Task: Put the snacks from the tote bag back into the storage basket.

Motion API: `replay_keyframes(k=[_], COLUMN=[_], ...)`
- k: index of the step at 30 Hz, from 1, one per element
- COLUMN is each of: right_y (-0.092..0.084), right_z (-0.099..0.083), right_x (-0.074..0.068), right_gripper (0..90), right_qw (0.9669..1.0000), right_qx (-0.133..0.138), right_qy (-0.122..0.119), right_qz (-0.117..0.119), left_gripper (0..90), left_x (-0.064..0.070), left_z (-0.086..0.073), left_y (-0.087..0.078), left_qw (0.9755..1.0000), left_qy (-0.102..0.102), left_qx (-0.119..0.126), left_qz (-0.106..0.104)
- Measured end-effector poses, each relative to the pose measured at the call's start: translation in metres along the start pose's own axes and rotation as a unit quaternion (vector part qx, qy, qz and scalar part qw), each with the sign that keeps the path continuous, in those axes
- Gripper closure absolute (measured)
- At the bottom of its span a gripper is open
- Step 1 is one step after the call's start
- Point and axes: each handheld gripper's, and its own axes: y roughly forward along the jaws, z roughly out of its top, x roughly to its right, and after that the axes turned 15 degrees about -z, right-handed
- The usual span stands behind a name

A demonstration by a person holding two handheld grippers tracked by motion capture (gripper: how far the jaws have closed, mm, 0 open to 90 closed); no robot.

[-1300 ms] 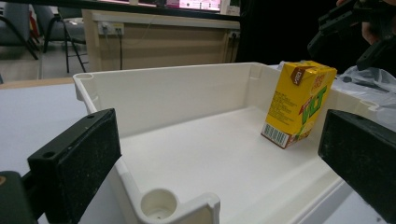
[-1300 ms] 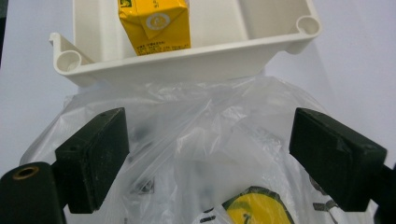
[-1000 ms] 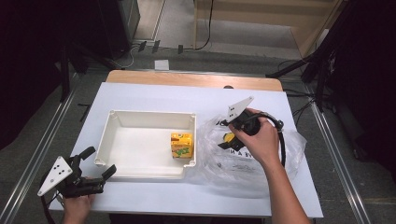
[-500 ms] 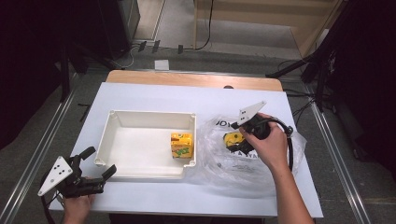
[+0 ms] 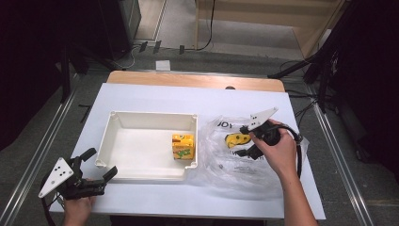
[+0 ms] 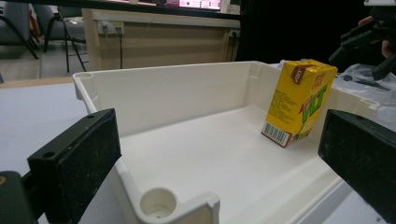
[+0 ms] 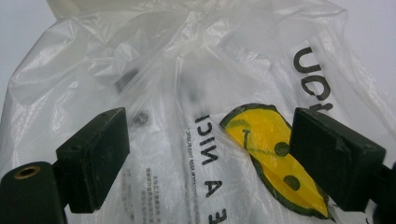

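We hold our right gripper over the crumpled clear plastic bag with black lettering and a yellow smiley print, which lies on the white table just right of the white rectangular plastic tray; its jaws stand wide apart above the bag, clamped on nothing. Our left gripper rests at the tray's near left corner with its jaws also spread apart and empty. A yellow juice carton stands inside the tray against its right wall.

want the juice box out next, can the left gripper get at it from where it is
Probably yes. The left gripper sits open at the near left corner of the white tray. The juice box stands upright by the right wall, with bare tray floor between. The low rim needs clearing.
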Motion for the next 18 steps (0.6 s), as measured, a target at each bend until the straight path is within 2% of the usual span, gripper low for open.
replay_keyframes(k=[18], right_y=[-0.012], right_z=[-0.036], right_x=[-0.004], right_gripper=[13.2], right_qw=[0.9992], right_qx=[0.02], right_qy=[0.031], right_qz=[-0.012], left_gripper=[0.0], left_x=[0.0], left_z=[0.0], left_y=[0.0], left_qw=[1.0], left_qy=[0.001], left_qx=[-0.002], left_qz=[-0.001])
